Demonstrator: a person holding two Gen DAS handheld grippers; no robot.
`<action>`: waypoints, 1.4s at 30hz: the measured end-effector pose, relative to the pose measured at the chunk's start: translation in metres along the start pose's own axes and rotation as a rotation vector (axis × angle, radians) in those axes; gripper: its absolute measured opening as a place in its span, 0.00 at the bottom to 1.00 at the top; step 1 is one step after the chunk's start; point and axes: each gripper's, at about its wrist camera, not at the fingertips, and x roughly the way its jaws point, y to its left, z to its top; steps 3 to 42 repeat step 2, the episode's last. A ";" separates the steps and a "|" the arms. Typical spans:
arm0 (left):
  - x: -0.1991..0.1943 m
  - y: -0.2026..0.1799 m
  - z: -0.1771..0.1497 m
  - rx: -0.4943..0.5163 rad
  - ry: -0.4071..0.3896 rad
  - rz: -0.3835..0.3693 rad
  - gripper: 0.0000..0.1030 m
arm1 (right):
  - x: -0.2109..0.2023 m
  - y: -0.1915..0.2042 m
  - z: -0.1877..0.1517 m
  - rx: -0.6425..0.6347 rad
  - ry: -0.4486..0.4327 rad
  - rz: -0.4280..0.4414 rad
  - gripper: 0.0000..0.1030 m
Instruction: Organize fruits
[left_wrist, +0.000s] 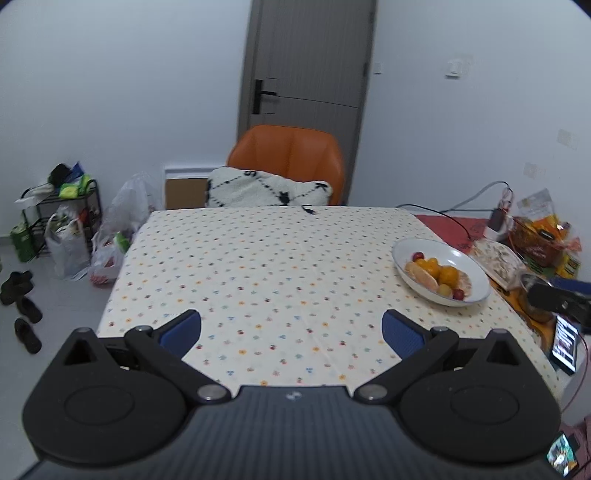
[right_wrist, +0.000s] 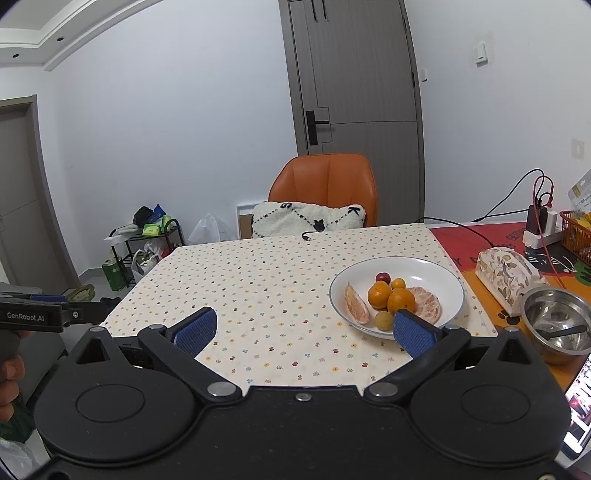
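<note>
Right wrist view shows me the white plate (right_wrist: 397, 297) just ahead of my right gripper (right_wrist: 303, 326), both grippers spread and empty. On it, tangerines (right_wrist: 379, 294) look firm and round; peeled segments (right_wrist: 357, 303) seem soft, probably slippery, so I'd pinch tangerines across their middles.

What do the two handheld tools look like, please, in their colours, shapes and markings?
Both are matte black. The left tool and right tool each have two round disc housings with angled link arms and silver pivot bolts. Their fingers carry textured blue pads. In the right wrist view, the left tool's side bears white "GenRobot.AI" lettering, and a hand grips its handle; no sleeve shows.
</note>
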 end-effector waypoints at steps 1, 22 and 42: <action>0.000 -0.002 0.000 0.005 0.002 0.003 1.00 | 0.000 0.000 0.000 0.000 0.000 0.000 1.00; 0.001 -0.002 0.000 0.004 0.005 0.006 1.00 | 0.000 0.000 0.000 0.000 0.001 -0.001 1.00; 0.001 -0.002 0.000 0.004 0.005 0.006 1.00 | 0.000 0.000 0.000 0.000 0.001 -0.001 1.00</action>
